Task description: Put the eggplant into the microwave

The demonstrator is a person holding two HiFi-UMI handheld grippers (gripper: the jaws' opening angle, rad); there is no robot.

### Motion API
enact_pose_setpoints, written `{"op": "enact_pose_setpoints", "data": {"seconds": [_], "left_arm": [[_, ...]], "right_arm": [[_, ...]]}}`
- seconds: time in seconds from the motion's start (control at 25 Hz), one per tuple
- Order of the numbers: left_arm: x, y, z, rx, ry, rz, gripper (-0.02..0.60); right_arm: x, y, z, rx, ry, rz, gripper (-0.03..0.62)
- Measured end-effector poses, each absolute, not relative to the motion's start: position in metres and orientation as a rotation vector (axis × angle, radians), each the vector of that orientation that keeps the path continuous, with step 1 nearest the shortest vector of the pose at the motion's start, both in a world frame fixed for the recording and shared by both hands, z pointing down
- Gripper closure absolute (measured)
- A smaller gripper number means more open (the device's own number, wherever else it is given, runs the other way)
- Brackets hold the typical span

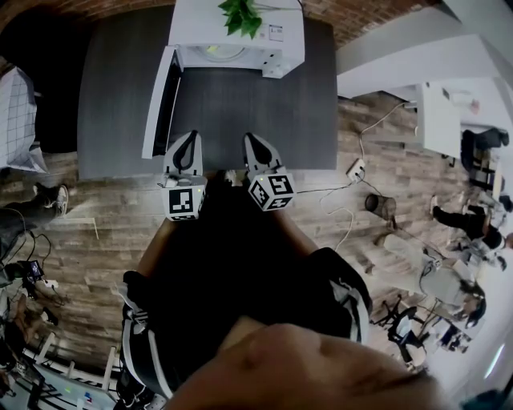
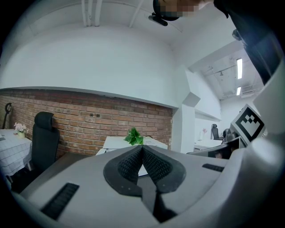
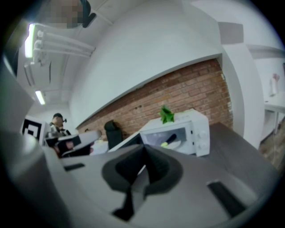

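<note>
The white microwave (image 1: 240, 40) stands at the far side of the dark table (image 1: 120, 96), its door (image 1: 160, 100) swung open to the left. In the right gripper view the microwave (image 3: 191, 129) shows a dark eggplant (image 3: 173, 138) with a green stem lying on a plate inside it. Both grippers hover at the table's near edge, apart from the microwave. My left gripper (image 1: 189, 136) is shut with nothing between its jaws; its tips (image 2: 142, 147) meet. The jaws of my right gripper (image 1: 255, 138) are also closed and hold nothing, as the right gripper view (image 3: 143, 147) shows.
A green plant (image 1: 240, 16) sits on top of the microwave. A black chair (image 2: 44, 133) stands by the brick wall (image 2: 89, 120) at the left. Cables and a power strip (image 1: 355, 170) lie on the wooden floor to the right, near a white desk (image 1: 441, 112).
</note>
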State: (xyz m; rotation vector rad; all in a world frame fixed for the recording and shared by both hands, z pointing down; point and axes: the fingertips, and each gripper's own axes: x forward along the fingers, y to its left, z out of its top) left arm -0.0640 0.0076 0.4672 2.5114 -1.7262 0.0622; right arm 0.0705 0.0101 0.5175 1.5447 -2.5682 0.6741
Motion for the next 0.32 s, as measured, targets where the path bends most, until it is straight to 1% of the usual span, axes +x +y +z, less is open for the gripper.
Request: {"op": "enact_pose_setpoints", "data": {"seconds": [0.32], "left_arm": [[-0.0646,0.0064,0.4688,2.483,-1.714,0.063,0.546]], "right_arm": [[0.0685,0.0075,0.5184,1.542,-2.567,0.669,0.562]]}}
